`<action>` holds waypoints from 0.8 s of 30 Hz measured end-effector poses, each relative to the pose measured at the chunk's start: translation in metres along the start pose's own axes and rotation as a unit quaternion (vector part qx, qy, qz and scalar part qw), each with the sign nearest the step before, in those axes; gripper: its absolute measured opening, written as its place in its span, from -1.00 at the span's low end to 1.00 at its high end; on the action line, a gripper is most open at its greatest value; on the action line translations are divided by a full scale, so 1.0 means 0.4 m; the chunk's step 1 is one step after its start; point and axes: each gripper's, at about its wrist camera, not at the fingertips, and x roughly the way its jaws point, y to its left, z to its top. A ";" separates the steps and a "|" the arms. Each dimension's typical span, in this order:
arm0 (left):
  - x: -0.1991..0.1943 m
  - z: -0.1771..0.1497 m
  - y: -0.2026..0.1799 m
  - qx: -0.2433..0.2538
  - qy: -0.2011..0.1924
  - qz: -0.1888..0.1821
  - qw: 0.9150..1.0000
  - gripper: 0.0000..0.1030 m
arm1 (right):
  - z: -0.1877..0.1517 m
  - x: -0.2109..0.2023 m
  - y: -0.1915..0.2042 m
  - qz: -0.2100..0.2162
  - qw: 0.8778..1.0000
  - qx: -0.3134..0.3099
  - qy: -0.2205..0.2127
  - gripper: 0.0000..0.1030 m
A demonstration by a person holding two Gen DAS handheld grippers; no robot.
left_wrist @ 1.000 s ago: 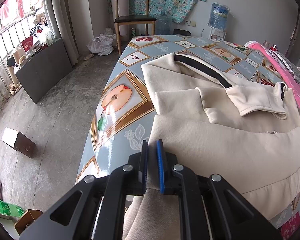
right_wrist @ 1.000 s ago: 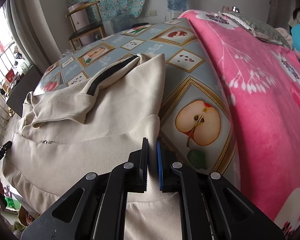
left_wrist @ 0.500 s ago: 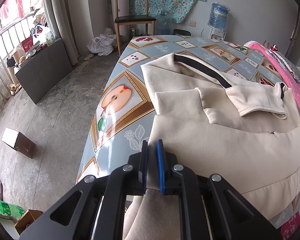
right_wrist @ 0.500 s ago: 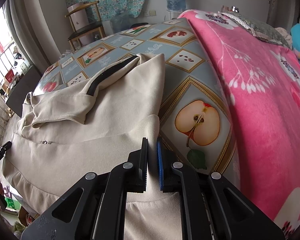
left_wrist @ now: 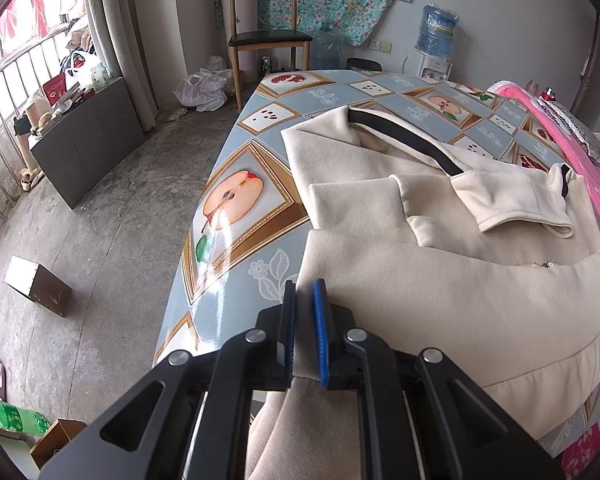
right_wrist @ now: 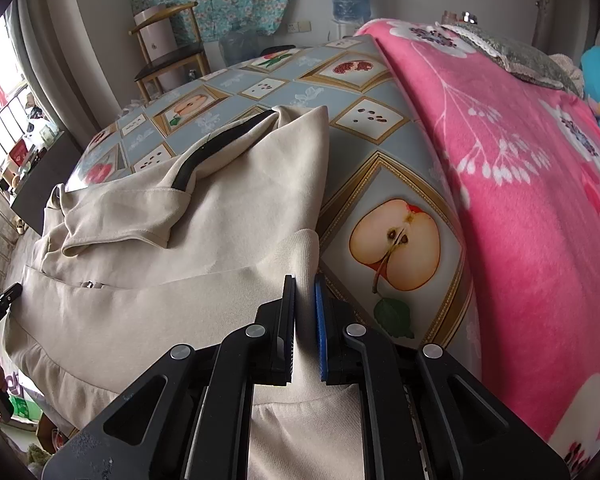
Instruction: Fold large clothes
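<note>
now each claw pinches the cream garment's near hem.

We see bright, even daylight from the barred window at left; its panes are blown out white. Glare streaks the glossy tablecloth beside the apple print. Shadows stay soft and faint. Both views are sharp, no motion blur. Fisheye bends straight lines strongly toward the rims, and dark vignetting clips the corners of both views.
</note>
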 end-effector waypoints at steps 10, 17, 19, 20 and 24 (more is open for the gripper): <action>0.000 0.000 -0.002 0.002 0.000 0.001 1.000 -0.82 | 0.001 0.000 0.000 -0.002 1.000 0.000 0.000 -0.81; -0.002 0.002 -0.002 0.000 0.001 0.000 1.000 -0.82 | 0.000 0.004 0.000 -0.003 1.000 0.001 0.002 -0.80; -0.003 0.002 -0.002 -0.001 0.001 -0.001 1.000 -0.82 | 0.000 0.005 0.001 -0.004 1.000 0.001 0.002 -0.80; -0.003 0.002 -0.002 0.000 0.001 -0.001 1.000 -0.82 | 0.000 0.004 0.001 -0.004 1.000 0.001 0.002 -0.80; -0.003 0.002 -0.002 0.000 0.001 -0.001 1.000 -0.82 | 0.000 0.004 0.001 -0.005 1.000 0.001 0.003 -0.80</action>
